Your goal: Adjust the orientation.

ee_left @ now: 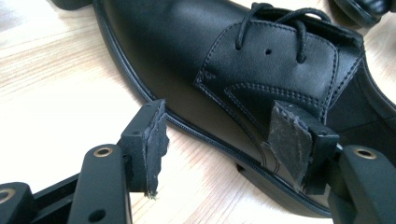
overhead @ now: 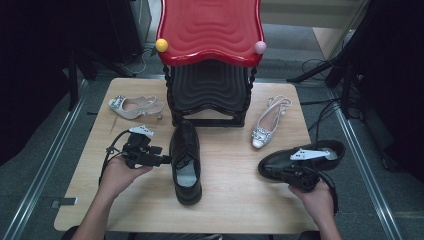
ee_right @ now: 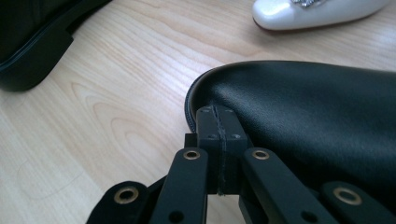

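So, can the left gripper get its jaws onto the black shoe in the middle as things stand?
Probably yes. The left gripper is open right beside the middle black shoe, one jaw already against the laced side and the other over bare table. Nothing stands between them.

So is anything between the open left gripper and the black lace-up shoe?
Nothing visible. The left gripper is open right at the side of the black lace-up shoe, one pad already against its upper, only bare table beside it.

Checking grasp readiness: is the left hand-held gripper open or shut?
Open. The left hand-held gripper has its jaws spread apart beside the black lace-up shoe, gripping nothing.
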`<move>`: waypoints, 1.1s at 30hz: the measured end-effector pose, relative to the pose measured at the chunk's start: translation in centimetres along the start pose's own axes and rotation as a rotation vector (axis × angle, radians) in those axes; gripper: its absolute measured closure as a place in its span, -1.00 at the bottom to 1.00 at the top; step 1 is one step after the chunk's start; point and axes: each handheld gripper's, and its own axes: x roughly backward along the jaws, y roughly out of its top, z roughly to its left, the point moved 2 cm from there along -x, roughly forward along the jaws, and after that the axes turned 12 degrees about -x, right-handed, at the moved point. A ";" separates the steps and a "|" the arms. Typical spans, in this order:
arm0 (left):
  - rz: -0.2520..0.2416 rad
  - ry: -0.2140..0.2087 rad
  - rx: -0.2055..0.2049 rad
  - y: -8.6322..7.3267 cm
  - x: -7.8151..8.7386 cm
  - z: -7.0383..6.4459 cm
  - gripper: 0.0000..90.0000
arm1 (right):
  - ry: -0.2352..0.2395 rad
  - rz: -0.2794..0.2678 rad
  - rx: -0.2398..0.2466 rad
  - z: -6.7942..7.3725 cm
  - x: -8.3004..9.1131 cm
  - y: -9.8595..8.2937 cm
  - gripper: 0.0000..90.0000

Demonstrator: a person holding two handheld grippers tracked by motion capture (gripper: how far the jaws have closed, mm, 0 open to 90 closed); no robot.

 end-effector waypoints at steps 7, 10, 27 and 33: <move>0.005 0.005 0.006 -0.4 0.2 -0.1 -0.17 | -0.002 0.011 0.017 0.1 -1.3 1.1 1.00; 0.004 0.007 0.011 -0.6 0.3 -0.1 -0.17 | -0.010 0.019 0.029 0.1 -1.9 1.6 1.00; 0.009 -0.007 -0.004 -0.2 0.1 0.0 -0.17 | -0.068 -0.042 -0.015 -0.7 1.5 3.2 1.00; 0.022 -0.010 -0.012 0.2 -0.4 0.0 -0.17 | -0.123 -0.116 -0.070 -2.2 4.5 4.4 1.00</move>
